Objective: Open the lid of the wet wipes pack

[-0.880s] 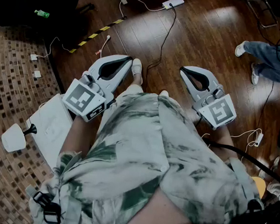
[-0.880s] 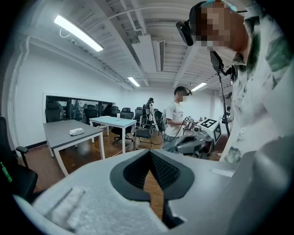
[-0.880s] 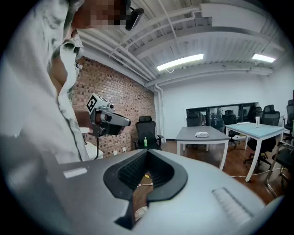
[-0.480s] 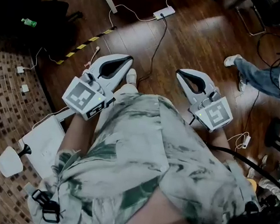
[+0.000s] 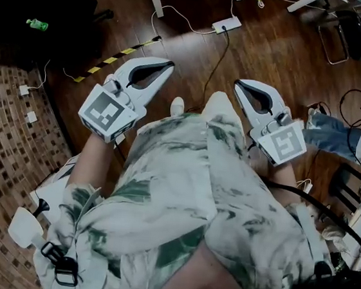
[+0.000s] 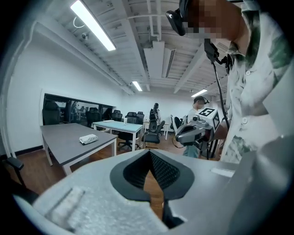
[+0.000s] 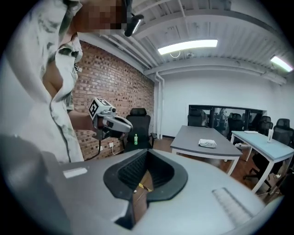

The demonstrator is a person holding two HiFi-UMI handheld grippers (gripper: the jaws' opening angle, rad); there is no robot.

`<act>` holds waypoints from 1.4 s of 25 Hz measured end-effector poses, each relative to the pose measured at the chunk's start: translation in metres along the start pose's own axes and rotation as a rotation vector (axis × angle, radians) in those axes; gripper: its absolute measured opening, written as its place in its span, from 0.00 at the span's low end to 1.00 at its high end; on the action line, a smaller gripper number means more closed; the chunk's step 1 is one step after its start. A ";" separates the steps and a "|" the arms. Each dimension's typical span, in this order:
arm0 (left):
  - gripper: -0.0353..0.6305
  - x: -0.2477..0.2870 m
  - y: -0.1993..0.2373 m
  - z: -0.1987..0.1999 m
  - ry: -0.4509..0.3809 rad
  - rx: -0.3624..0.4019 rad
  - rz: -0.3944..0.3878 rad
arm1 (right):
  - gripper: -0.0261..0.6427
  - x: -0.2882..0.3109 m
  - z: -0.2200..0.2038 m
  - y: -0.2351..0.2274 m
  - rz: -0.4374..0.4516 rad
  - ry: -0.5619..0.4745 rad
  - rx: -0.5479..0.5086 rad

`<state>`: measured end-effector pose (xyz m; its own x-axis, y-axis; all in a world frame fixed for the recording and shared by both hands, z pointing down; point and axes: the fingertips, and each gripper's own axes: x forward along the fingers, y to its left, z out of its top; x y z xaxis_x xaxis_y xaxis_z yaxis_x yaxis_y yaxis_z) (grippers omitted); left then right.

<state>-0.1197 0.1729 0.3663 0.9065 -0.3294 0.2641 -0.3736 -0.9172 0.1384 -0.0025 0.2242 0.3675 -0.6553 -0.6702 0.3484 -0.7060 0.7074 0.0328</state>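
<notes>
The wet wipes pack (image 6: 87,138) is a small white bundle lying on a grey table (image 6: 64,144) far across the room; the right gripper view shows the same pack (image 7: 207,143) on that table (image 7: 202,151). Neither the pack nor the table appears in the head view. My left gripper (image 5: 169,63) and right gripper (image 5: 236,83) hang in front of the person's patterned shirt, above the wooden floor. Each has its jaws closed together with nothing between them. Each gripper view also shows the other gripper: the right gripper (image 6: 190,131) and the left gripper (image 7: 112,121).
Cables and a white power strip (image 5: 221,24) lie on the wooden floor ahead, beside black-yellow tape (image 5: 116,59). A tiled carpet (image 5: 8,121) is on the left, another person's legs (image 5: 337,136) on the right. Office chairs (image 6: 154,131) and a light blue table (image 6: 117,126) stand beyond.
Both grippers have moved a little forward and up in the head view, and the floor under them has shifted. Their jaws look the same.
</notes>
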 end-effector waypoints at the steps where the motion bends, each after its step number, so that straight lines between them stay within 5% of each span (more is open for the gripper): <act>1: 0.05 0.000 0.012 -0.002 -0.003 -0.011 0.012 | 0.05 0.009 0.005 -0.006 0.002 0.003 0.004; 12: 0.05 0.087 0.114 0.018 0.019 -0.063 0.076 | 0.05 0.086 0.000 -0.142 0.063 0.019 -0.022; 22: 0.05 0.246 0.213 0.081 0.072 -0.030 0.087 | 0.05 0.180 0.007 -0.316 0.270 0.130 -0.133; 35: 0.05 0.325 0.310 0.054 0.164 -0.045 0.101 | 0.05 0.241 -0.012 -0.397 0.311 0.160 -0.181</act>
<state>0.0701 -0.2305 0.4432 0.8213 -0.3744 0.4305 -0.4724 -0.8694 0.1449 0.1229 -0.2157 0.4498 -0.7699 -0.3845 0.5093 -0.4123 0.9089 0.0628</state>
